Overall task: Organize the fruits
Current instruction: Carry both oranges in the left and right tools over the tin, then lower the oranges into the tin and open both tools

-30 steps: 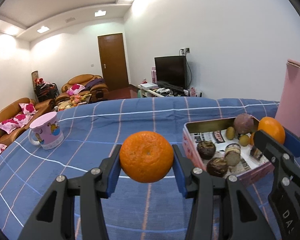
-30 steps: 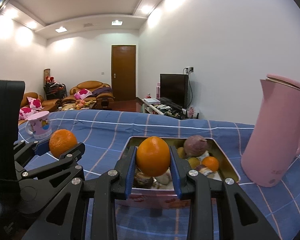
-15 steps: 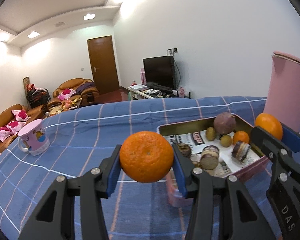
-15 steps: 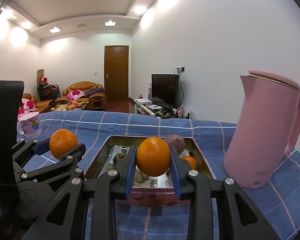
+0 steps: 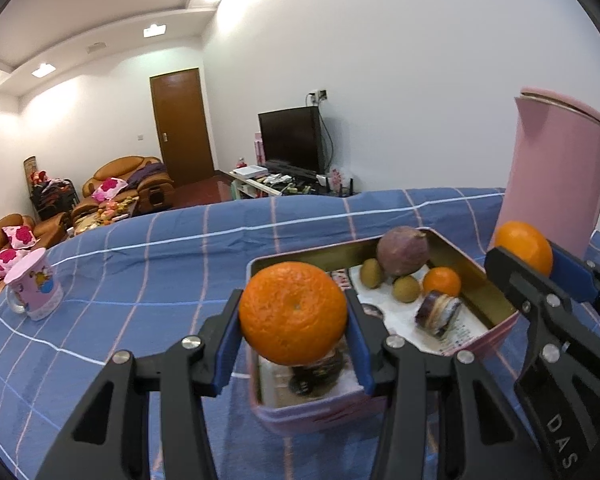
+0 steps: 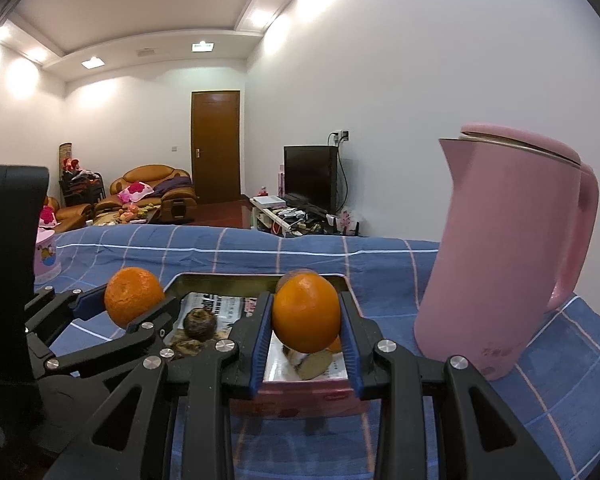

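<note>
Left wrist view, left hand-held gripper (image 5: pixel 293 344): blue pads closed on a dimpled orange (image 5: pixel 293 313), one pad pressing each side; the fruit is clear of the surface below.
Position of left orange: held over the near left corner of the pink tin (image 5: pixel 496 330), at about rim height.
Right wrist view, right hand-held gripper (image 6: pixel 306 334): pads closed on a smooth orange (image 6: pixel 306 312), held above the near end of the tin (image 6: pixel 300 394).
Cross-check: each gripper shows in the other's camera, the left one (image 6: pixel 134 308) to the left of the tin, the right one (image 5: pixel 534 268) at the tin's right rim, each with its orange.
Tin: open, lidless, gold-coloured inner walls, printed paper lining the bottom; it rests on the table.
Tin contents, near: dark wrinkled fruit (image 6: pixel 199 322) and a cut piece with a pale face (image 6: pixel 310 364); a dark-skinned cut piece (image 5: pixel 438 312) lies on the paper.
Tin contents, far: small orange (image 5: pixel 442 282), two small olive-green fruits (image 5: pixel 406 289), large purple round fruit (image 5: pixel 403 251) against the back wall.
Table (image 5: pixel 160 264): covered with a blue checked cloth.
Pink kettle (image 6: pixel 504 264): upright, lid on, just right of the tin.
Pink mug (image 5: pixel 34 290): upright, well apart at far left.
</note>
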Tool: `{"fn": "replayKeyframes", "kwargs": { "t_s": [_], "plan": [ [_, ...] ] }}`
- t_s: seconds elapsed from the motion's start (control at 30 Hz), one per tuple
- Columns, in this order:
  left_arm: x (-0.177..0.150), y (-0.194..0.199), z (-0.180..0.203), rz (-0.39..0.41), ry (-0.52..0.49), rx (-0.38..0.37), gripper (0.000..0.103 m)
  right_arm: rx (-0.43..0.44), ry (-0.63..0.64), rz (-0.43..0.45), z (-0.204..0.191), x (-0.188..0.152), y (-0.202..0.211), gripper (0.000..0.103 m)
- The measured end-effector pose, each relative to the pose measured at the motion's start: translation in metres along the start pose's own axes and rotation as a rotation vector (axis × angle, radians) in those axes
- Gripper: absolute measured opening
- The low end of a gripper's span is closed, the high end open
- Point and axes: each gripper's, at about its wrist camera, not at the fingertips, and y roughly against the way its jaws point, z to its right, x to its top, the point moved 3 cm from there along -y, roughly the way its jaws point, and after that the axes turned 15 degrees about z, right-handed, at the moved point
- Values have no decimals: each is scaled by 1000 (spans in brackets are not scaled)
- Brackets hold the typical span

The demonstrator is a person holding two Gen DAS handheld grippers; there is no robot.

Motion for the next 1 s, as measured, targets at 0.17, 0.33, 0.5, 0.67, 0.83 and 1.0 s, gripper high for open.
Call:
{"fn": "replayKeyframes", "kwargs": {
  "t_s": [0.17,0.33,0.5,0.67,0.83,1.0],
  "plan": [
    [2,-8,12,-12,12,-21,49,-21,-1,-3,11,0,-3,34],
    [3,-17,24,-31,39,-49,49,-45,-11,-9,21,-1,-7,34],
    [3,-19,23,-38,68,-71,49,-54,-14,-11,25,0,-9,34],
    [2,-22,17,-49,102,-83,49,-64,-6,-6,24,1,-9,34],
    [2,-20,16,-44,110,-90,49,-84,-3,-4,26,2,-10,34],
    [4,-18,14,-27,102,-82,49,-99,-16,-9,28,3,-12,34]
  ]
}}
